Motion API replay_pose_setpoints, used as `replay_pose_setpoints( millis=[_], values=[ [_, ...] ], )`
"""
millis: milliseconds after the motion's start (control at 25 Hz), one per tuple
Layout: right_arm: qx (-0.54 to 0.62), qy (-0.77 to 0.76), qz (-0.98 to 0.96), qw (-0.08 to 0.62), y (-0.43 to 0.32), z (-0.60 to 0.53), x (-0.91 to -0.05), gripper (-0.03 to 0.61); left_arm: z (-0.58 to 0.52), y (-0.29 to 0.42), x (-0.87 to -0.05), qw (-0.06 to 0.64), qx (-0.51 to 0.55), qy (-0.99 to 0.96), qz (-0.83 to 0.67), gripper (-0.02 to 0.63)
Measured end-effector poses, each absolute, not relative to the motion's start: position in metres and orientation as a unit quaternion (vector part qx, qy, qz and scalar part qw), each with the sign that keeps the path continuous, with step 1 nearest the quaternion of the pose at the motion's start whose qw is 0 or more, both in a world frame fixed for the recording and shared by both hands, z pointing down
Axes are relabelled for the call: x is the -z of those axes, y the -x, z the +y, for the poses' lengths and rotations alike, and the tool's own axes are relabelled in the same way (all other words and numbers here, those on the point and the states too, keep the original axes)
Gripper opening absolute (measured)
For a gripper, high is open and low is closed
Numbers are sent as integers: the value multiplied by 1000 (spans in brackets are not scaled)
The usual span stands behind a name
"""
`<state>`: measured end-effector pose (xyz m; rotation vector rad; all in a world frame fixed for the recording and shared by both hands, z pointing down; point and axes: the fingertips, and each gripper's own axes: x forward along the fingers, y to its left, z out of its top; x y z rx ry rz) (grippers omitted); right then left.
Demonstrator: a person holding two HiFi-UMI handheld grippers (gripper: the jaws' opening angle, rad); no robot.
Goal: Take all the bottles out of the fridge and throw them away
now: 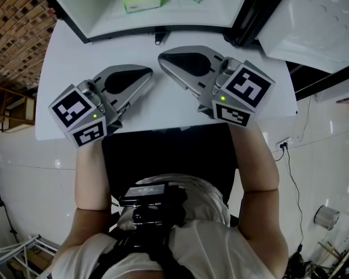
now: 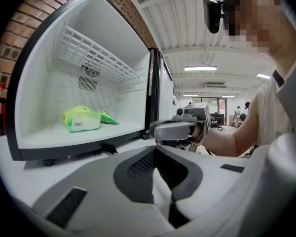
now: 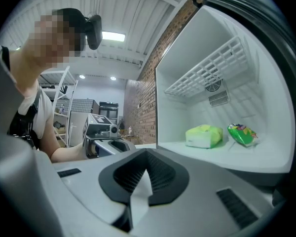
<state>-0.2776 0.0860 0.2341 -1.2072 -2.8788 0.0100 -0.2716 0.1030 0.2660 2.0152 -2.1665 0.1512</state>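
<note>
Left tool [image 1: 146, 73]: clenching empty, pointing at fridge [image 1: 99, 7].
Right tool [image 1: 166, 58]: clenching empty too.
Fridge: standing open on desk [image 1: 163, 112].

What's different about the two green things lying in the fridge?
The yellow-green pack is pale and blocky; the snack bag is darker green with bright print, and flatter. The yellow-green pack also looks bigger than the snack bag. Both lie side by side on the floor of the open fridge.

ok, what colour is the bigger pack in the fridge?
Lime green, the pack turning paler, nearly white, along its lower edge. It shows best in the right gripper view.
</note>
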Motion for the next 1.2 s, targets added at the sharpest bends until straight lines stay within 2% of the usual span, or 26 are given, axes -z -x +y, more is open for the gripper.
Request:
replay_pose_setpoints(
  millis=[440,800,1080,1200],
  values=[
    [23,382,-924,20,281,86,-238,0,103,271,-266,88,-51,-678,-728,5],
    [171,372,-912,28,307,89,-225,7,101,270,-266,82,-52,-679,-728,5],
    [227,355,-906,45,356,82,-207,14,98,270,-267,80,-57,-683,-724,6],
    [287,331,-897,59,381,77,-204,15,96,270,-266,75,-55,-682,-725,6]
  ],
)
